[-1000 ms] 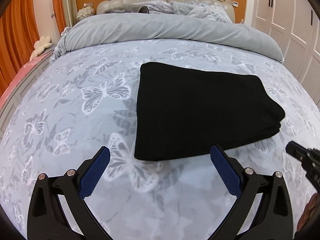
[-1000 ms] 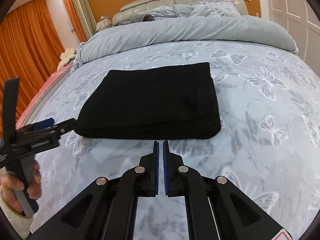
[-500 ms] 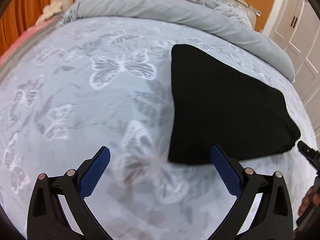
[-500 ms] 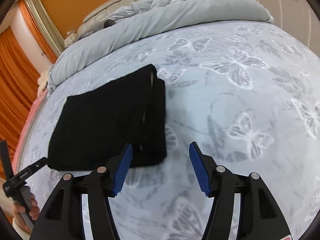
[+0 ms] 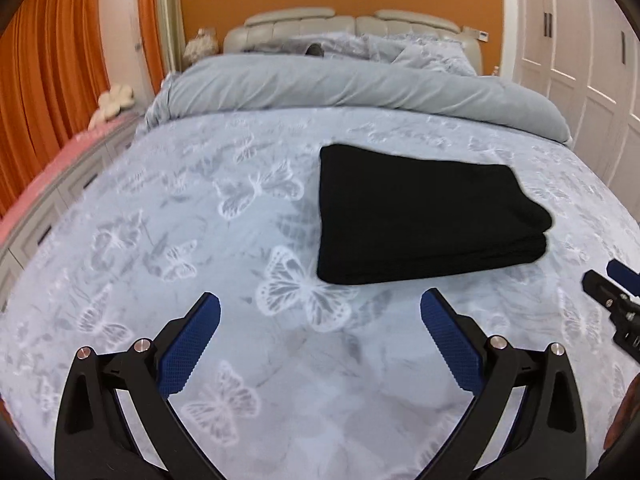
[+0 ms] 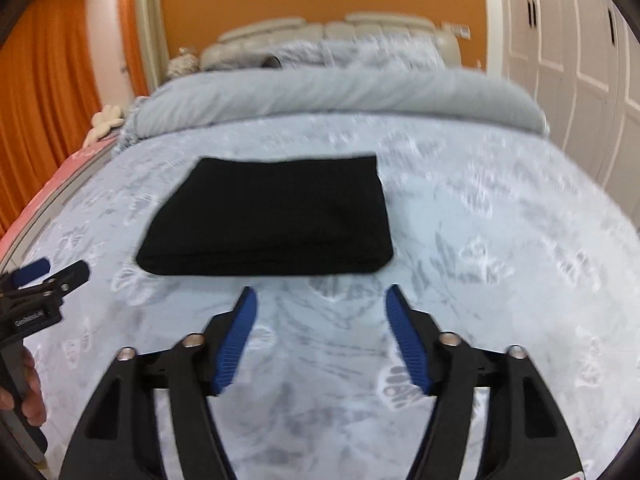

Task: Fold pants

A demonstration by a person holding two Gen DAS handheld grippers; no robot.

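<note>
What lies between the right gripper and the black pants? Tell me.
Nothing but bare butterfly bedspread separates the right gripper from the black pants, seen in the right wrist view.

Black pants [image 5: 420,216]: matt, finely ribbed knit cloth. Bedspread [image 5: 200,240]: smooth soft cloth, butterfly print. Duvet [image 5: 340,88]: plain grey, slightly creased fabric. Headboard [image 5: 352,24]: padded, leather-like, faint sheen. Left gripper [image 5: 320,320]: matt black plastic, blue cross-hatched rubbery pads [image 5: 188,344], shiny metal pins.
</note>
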